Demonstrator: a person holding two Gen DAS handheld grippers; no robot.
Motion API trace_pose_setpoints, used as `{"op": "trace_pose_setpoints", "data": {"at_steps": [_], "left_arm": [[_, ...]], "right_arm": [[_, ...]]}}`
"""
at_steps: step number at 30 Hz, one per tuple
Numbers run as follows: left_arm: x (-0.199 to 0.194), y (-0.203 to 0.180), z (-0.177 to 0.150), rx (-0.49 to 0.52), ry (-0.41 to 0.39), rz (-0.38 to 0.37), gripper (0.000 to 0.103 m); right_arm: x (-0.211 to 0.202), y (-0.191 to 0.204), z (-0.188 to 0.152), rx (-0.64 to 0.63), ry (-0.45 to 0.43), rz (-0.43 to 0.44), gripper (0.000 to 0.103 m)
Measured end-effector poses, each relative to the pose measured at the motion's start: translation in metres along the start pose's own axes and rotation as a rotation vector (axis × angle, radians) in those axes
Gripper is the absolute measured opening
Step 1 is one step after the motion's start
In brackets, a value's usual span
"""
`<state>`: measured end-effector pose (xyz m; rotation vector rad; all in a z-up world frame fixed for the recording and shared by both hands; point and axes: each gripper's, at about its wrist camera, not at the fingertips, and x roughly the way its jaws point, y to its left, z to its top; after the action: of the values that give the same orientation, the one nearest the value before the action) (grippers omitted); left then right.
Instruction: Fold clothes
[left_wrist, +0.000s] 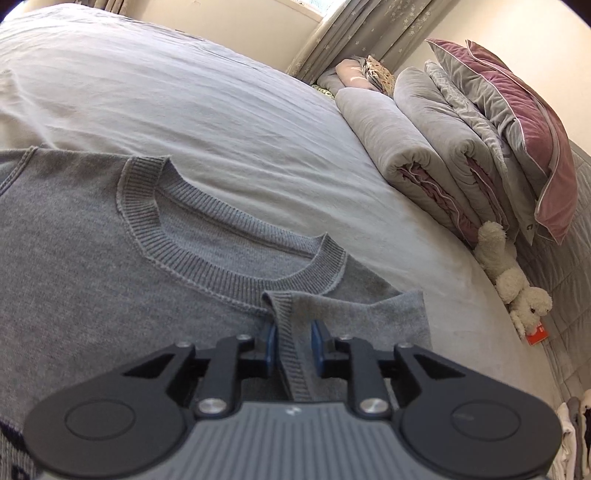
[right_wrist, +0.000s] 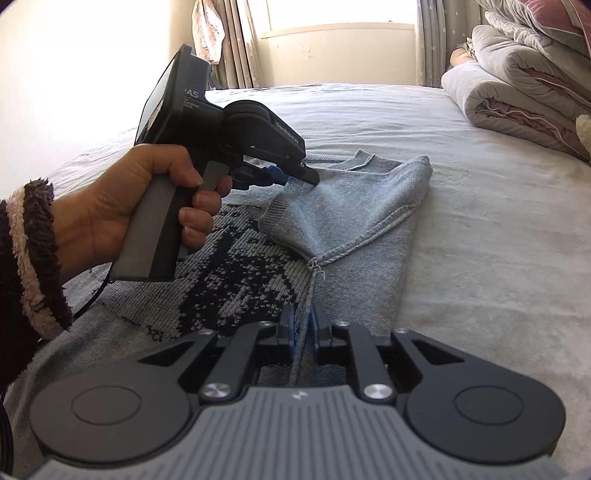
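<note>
Left wrist view, folded quilts (left_wrist: 417, 147), plush toy (left_wrist: 517, 288) beyond grey sweater (left_wrist: 92, 240)

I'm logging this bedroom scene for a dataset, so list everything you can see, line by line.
Sweater: one, grey with a dark knit pattern, flat on the bed, sleeve folded over the chest.
Bed sheet: one, pale grey, under the sweater.
Rolled quilts: a stack, grey and mauve, along the bed's far side.
Pillow: one, mauve and grey, on the quilts.
Plush toy: one, cream, beside the quilts.
Curtains: patterned, beige-grey, by the window.
Left tool: black, blue pads, sleeve cuff between its open pads.
Right tool: black, side seam between its pads.
Left hand: grips the left tool's handle, fuzzy dark cuff.
</note>
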<state>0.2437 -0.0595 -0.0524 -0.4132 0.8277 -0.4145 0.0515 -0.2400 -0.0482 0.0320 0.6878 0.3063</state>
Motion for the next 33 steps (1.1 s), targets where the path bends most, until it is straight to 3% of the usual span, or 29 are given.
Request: {"op": "trace_pose_setpoints", "data": {"at_steps": [4,10,11,13,14,16,19,28,33], "left_arm": [[-0.018,-0.003,-0.015,-0.008,0.045,-0.032,0.034],[-0.038,-0.012,-0.044,0.024,0.076,-0.047,0.033],[-0.040,-0.013,-0.047,0.032,0.075,-0.035,0.032],[-0.042,-0.018,-0.052,0.068,0.057,0.027,0.011],[-0.043,-0.022,-0.052,0.100,0.041,0.071,0.007],[-0.046,-0.029,-0.054,0.154,0.013,0.153,0.008],[-0.056,-0.034,-0.054,0.140,0.018,0.194,0.023],[-0.075,-0.060,-0.084,0.149,0.169,0.026,0.026],[-0.068,-0.063,-0.099,0.121,0.207,-0.001,0.025]], "right_arm": [[-0.008,0.003,0.005,-0.007,0.018,0.008,0.016],[-0.026,0.008,0.011,-0.030,0.066,0.016,0.019],[-0.030,0.008,0.011,-0.029,0.073,0.017,0.021],[-0.037,0.008,0.013,-0.023,0.088,0.018,0.023],[-0.041,0.008,0.013,-0.018,0.097,0.020,0.024],[-0.051,0.008,0.013,-0.006,0.115,0.026,0.024],[-0.072,0.006,0.005,0.004,0.133,0.033,0.026],[-0.128,0.018,-0.037,0.007,0.164,0.025,0.028],[-0.139,0.028,-0.054,0.002,0.167,0.046,0.028]]}}
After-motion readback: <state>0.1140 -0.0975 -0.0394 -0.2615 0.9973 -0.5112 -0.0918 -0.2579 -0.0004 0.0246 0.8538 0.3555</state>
